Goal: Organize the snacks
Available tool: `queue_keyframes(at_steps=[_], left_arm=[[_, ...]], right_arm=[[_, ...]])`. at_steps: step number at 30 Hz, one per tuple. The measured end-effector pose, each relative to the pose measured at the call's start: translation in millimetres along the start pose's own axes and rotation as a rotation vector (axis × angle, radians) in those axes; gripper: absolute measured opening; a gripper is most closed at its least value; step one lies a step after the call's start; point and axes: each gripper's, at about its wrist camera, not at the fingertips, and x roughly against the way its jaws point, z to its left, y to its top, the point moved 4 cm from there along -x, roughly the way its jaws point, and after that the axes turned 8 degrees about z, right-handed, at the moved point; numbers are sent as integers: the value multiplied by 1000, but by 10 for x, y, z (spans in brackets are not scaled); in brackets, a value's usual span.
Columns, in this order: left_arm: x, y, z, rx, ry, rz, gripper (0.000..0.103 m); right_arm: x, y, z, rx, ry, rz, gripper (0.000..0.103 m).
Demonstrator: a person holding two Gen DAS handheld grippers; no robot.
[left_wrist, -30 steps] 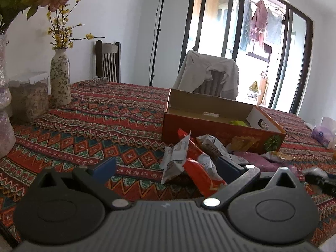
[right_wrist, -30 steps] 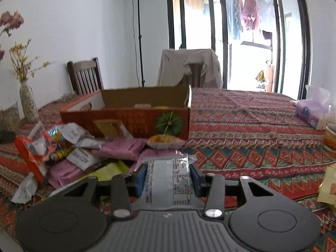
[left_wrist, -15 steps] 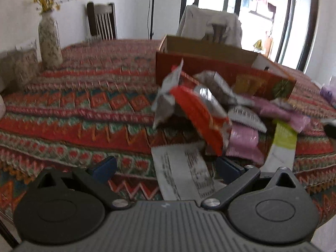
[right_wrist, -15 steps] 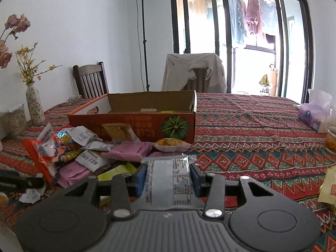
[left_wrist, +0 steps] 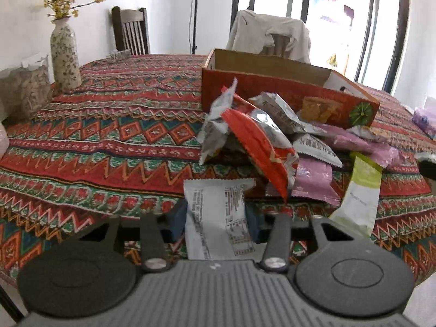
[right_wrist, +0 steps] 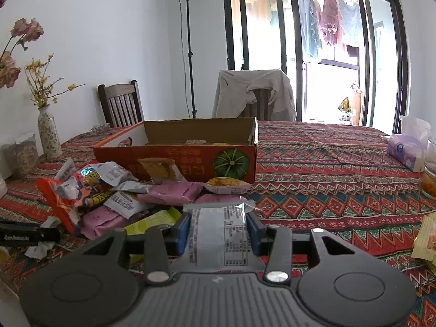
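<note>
The left gripper [left_wrist: 216,219] is now closed on a white snack packet [left_wrist: 218,218], whose printed back is seen between the two blue pads; one second ago the jaws were wide open with nothing between them, and half a second ago the packet was lying between pads that were still spread. The view of this gripper has been lowered toward the near edge of the table [left_wrist: 109,136], so that the heap of snacks [left_wrist: 267,141] is seen closer and larger than before. In the heap an orange bag [left_wrist: 259,147], silver wrappers, pink packets [left_wrist: 313,179] and a yellow-green sachet [left_wrist: 362,188] are piled against the front wall of the orange cardboard box [left_wrist: 286,92].

The right gripper [right_wrist: 218,230] is closed on a silver-white packet [right_wrist: 220,234] with a printed label, exactly as in the two earlier frames; its jaws have not been changed and its view is almost the same as half a second ago. A dark part of the left gripper is seen at the left edge of this view, beside the heap, where it was already half a second ago and was not one second ago.

The box stands open on the patterned cloth, and only a few small items can be made out inside it. A flowered vase [left_wrist: 65,54] is standing well apart at the left side of the table
</note>
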Motion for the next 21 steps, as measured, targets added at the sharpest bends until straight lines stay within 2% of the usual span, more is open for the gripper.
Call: queue_keyframes(at_steps=[11, 21], left_arm=[[286, 140, 218, 51, 27, -102, 46], [527, 539, 237, 49, 21, -224, 46]], right_arm=[[75, 14, 24, 5, 1, -18, 42], [51, 209, 52, 23, 1, -57, 42]])
